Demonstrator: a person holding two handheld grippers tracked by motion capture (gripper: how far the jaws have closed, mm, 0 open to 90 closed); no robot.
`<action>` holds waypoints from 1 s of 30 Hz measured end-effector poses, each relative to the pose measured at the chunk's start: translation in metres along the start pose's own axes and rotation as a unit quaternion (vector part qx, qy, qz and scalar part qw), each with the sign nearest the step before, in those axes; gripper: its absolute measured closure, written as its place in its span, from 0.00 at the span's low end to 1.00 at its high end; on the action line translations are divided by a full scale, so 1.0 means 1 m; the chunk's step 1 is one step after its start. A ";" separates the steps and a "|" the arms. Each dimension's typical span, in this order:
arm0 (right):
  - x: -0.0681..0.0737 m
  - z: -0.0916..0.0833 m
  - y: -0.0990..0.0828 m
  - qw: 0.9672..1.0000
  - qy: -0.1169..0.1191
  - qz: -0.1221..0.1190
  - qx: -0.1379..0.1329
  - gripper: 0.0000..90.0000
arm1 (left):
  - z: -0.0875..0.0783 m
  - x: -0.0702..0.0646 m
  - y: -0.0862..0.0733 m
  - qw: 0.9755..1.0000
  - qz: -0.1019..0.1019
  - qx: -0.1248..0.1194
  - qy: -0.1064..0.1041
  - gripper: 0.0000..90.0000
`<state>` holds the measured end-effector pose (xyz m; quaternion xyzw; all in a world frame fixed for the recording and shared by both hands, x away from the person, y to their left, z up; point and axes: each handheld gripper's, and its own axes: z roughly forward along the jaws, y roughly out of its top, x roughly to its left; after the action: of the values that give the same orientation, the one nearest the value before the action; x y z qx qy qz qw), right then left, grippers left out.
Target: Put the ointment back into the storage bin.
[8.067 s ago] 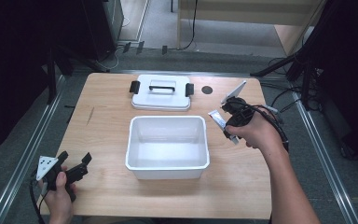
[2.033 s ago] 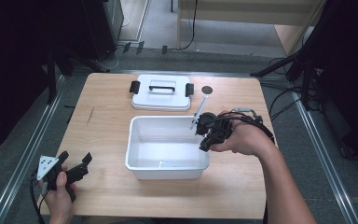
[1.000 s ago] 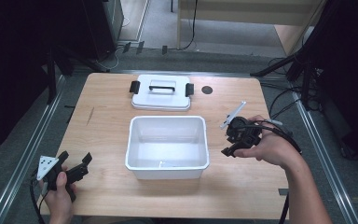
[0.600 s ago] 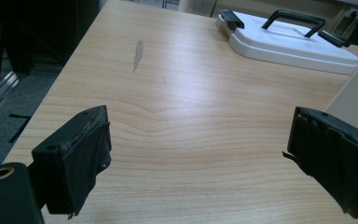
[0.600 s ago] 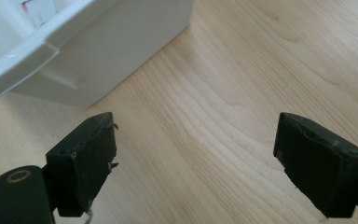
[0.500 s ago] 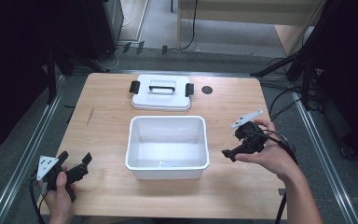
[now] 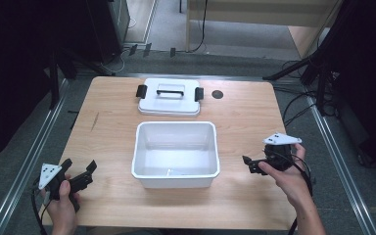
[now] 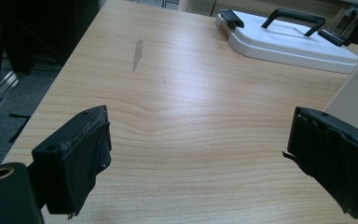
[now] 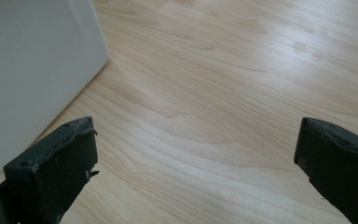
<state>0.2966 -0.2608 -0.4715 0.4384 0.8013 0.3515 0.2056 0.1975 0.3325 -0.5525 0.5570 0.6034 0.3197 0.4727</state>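
Tongs apart and empty: left (image 7: pixel 81 177) lower left, right (image 7: pixel 259 164) right of white bin (image 7: pixel 175 174) mid-frame. Lid (image 7: pixel 169 95) above it on worktop (image 7: pixel 245 117). Probably best gripped squarely at black handle (image 7: pixel 169 89).

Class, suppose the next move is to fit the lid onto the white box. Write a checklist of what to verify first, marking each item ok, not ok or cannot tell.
1. Left gripper open with nothing between its jaws: ok, only bare table shows between them.
2. Right gripper open with nothing between its jaws: ok.
3. Lid lying flat, handle up, beyond the white box: ok.
4. Nothing resting on the lid: ok.
5. Box upright and open at the top: ok.
6. Box interior free of items: cannot tell; a small mark on its floor is unclear.
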 end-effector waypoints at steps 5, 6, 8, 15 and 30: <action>-0.006 -0.002 -0.023 0.999 -0.019 0.018 -0.038 0.00 | 0.000 0.000 0.000 1.000 -0.001 -0.001 0.000 0.08; -0.008 -0.002 -0.028 0.999 -0.022 0.022 -0.045 0.00 | 0.000 0.000 0.000 1.000 0.000 0.000 0.000 0.08; -0.011 -0.002 -0.037 0.997 -0.030 0.033 -0.056 0.00 | 0.000 0.000 0.000 1.000 -0.002 -0.002 0.000 0.08; -0.024 -0.006 -0.069 0.994 -0.041 0.059 -0.077 0.00 | 0.000 0.000 0.000 1.000 -0.001 -0.001 0.001 0.08; -0.049 -0.029 -0.127 0.979 -0.077 0.145 -0.121 0.02 | 0.004 -0.001 0.002 1.000 0.003 0.009 0.006 0.08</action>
<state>0.2333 -0.3598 -0.5458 0.5474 0.6623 0.4375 0.2651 0.2020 0.3314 -0.5521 0.5612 0.6074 0.3194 0.4627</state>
